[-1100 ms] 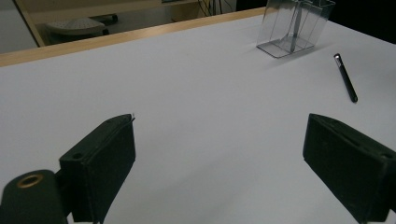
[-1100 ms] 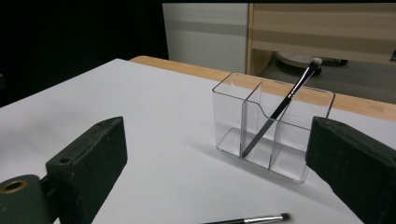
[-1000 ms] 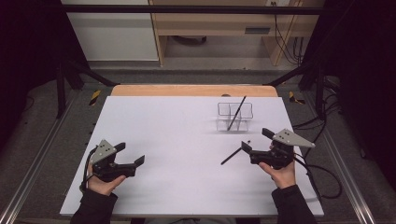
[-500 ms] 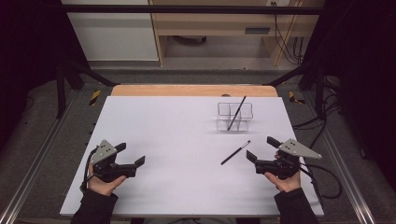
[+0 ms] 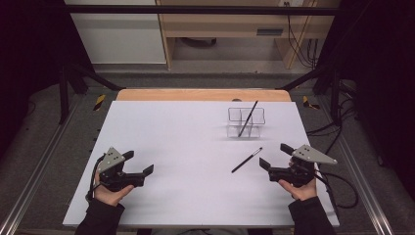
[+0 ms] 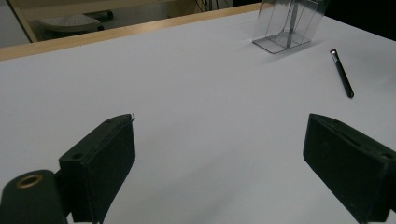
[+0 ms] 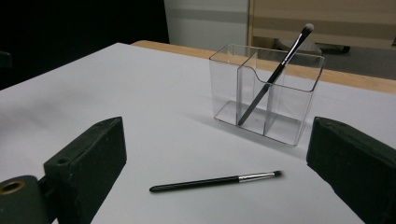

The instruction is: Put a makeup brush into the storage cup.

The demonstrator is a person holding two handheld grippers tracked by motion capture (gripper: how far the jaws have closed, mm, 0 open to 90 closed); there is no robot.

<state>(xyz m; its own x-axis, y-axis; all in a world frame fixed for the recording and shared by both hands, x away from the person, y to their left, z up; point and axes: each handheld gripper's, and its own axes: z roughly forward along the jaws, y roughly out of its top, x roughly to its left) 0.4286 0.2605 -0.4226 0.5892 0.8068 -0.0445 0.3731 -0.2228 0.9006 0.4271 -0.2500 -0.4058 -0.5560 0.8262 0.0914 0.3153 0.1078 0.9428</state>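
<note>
One brush [image 7: 276, 72] stands tilted in the organizer [image 7: 266, 93], while the second brush [image 7: 215, 181] lies flat on the table [image 5: 171, 132] near the right gripper [image 5: 275, 157], whose jaws stand apart and empty, as do the left gripper's [image 5: 138, 162].

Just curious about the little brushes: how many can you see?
2. One brush leans inside the clear organizer; the other brush lies flat on the table before it.
</note>
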